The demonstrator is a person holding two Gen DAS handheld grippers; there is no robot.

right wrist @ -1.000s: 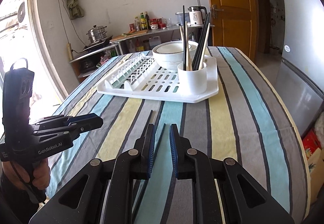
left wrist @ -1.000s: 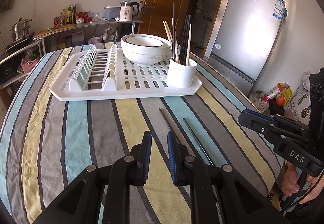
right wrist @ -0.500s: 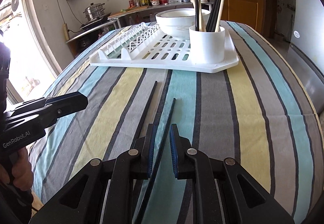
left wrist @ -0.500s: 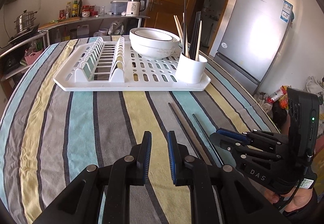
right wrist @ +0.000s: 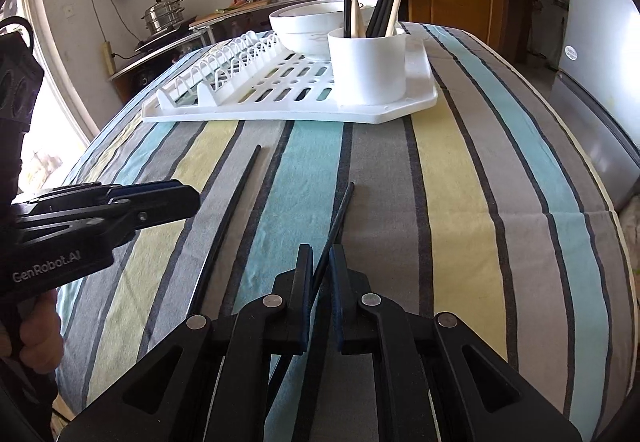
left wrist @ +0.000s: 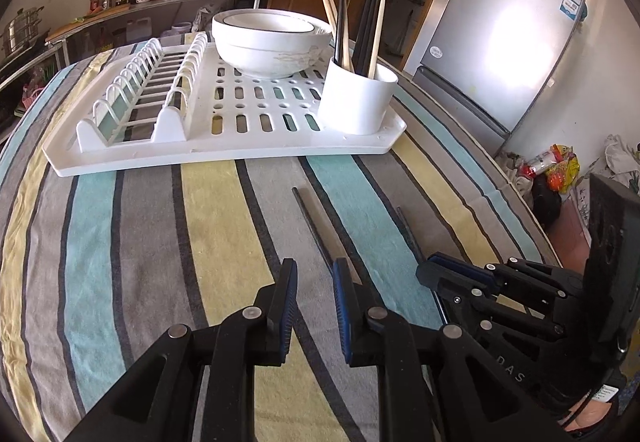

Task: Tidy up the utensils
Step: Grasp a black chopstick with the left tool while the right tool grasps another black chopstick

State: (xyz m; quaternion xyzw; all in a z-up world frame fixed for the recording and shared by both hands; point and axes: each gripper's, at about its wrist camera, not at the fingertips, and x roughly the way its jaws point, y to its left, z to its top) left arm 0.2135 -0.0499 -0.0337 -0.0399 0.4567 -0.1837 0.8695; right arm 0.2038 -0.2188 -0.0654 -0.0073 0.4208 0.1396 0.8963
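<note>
Two black chopsticks lie loose on the striped tabletop (right wrist: 460,170), in front of the white drying rack (right wrist: 416,98). The right chopstick (right wrist: 340,214) sits between the right hand-held gripper (right wrist: 319,262) fingers; its jaws have just been closing and are nearly together around it, tho whether the pads actually press can't be told. The left chopstick (right wrist: 236,202) runs beside it, apart. The left hand-held gripper (left wrist: 314,278) hovers low over the cloth, jaws a little apart w/ nothing between; the left chopstick's near end passes just by its right finger. On the rack: a white cup (right wrist: 368,62) w/ black and pale chopsticks upright, stacked bowls (left wrist: 272,38) behind.
</note>
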